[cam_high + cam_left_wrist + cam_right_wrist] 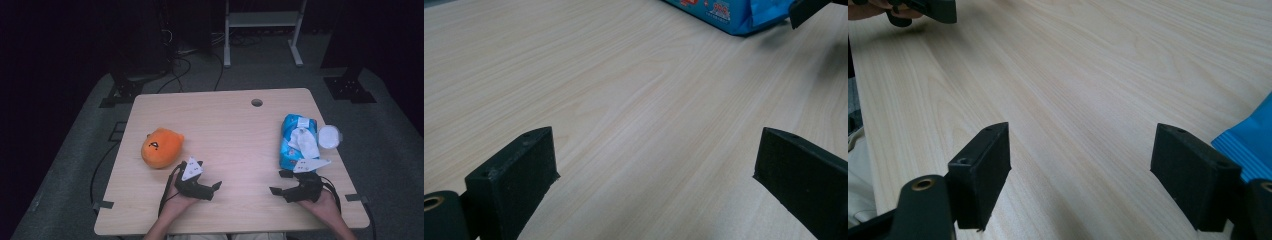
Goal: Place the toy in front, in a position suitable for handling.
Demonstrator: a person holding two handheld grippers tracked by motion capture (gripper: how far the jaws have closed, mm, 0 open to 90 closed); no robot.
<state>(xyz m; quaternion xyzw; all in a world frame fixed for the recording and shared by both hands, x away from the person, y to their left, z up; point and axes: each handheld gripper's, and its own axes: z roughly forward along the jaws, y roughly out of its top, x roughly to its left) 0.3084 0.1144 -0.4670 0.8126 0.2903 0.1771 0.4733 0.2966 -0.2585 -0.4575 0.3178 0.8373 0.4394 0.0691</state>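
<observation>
Left gripper (pixel 216 185): sitting at the lower middle of the high view, released, jaws standing wide with bare wood between them in its own view; gripping nothing.
Right gripper (pixel 278 183): resting at the lower right of the high view, also released, jaws parted and empty, pointing toward the frame's centre.
Wipes pack (pixel 299 141): lying flat at the right of the high view, just above the right gripper and the thing nearest to it, so I am taking it as the work in hand; its blue corner is showing at the right edge of the right gripper view.
Look of the pack: a soft blue plastic pouch with printed panels, a white sheet (pixel 305 141) bunching out of the top opening, crumpled rather than folded.
White lid (pixel 330 136): a round disc touching or just beside the pack's right side, near the table (pixel 230 130) edge.
Plush toy (pixel 162 147): an orange rounded toy at the left, just above the left gripper, apart from the pack.
Step in hand, as I judge it: the right gripper is readying a reach for the pack.
Doing it well: turning the jaws toward the pack, coming in low, and taking the loose white sheet, not the slippery film; the left gripper could be pinning the pouch so it is not sliding.
</observation>
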